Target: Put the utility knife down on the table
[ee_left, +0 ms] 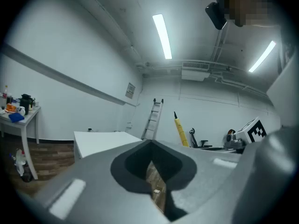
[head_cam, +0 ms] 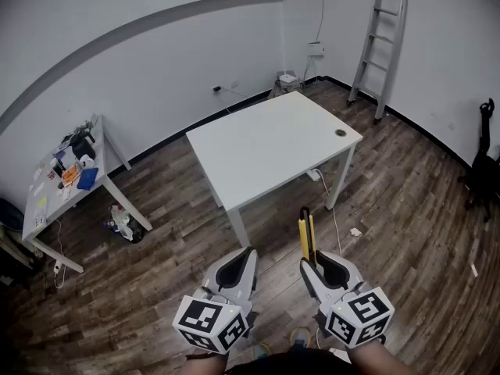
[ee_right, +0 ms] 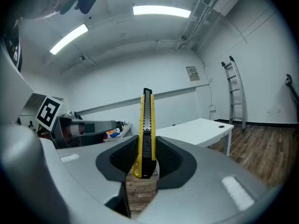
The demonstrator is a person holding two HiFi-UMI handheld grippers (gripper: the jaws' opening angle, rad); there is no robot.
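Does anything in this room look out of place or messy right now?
Only small things: a white scrap lies loose on the floor by the white table, and clutter sits on the floor under the crowded side table. Nothing looks spilled.

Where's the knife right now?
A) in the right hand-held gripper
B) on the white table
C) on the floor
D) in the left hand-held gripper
A: the right gripper view shows the knife clamped between the jaws of the right hand-held gripper, short of the table.
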